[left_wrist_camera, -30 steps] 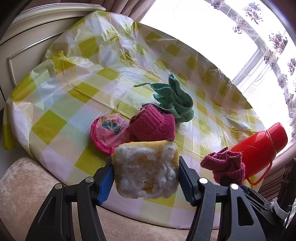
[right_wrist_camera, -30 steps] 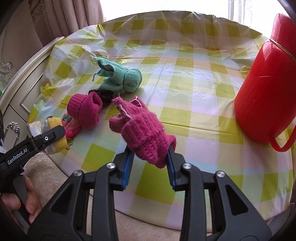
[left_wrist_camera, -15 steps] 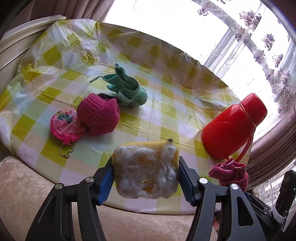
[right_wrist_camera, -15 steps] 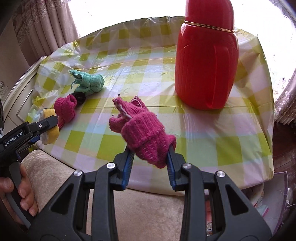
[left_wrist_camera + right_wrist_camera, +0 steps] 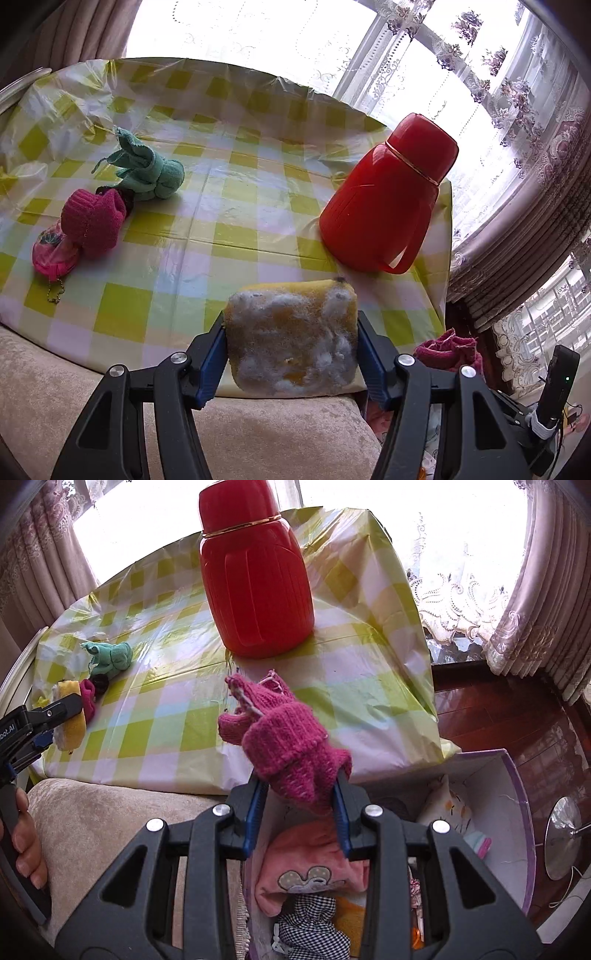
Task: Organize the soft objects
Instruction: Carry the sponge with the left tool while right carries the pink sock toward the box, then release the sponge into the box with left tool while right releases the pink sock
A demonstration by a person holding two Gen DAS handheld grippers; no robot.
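My left gripper (image 5: 291, 354) is shut on a yellow sponge (image 5: 291, 336) with a white fuzzy face, held above the table's near edge. My right gripper (image 5: 299, 805) is shut on a magenta knit glove (image 5: 284, 738) and holds it above a white box (image 5: 513, 812) with several soft items inside. On the table lie a second magenta knit glove (image 5: 92, 221), a green rolled cloth (image 5: 147, 173) and a pink coin pouch (image 5: 53, 251). The held glove also shows at the lower right of the left wrist view (image 5: 448, 350).
A red thermos jug (image 5: 384, 199) stands at the table's right end, also in the right wrist view (image 5: 255, 576). The table has a yellow checked plastic cover (image 5: 229, 206). A beige cushion (image 5: 258, 432) lies in front. Curtains (image 5: 517, 206) hang on the right.
Both grippers have swung to the right with their loads. The right gripper now hangs over the white box beside the table instead of over the tabletop.
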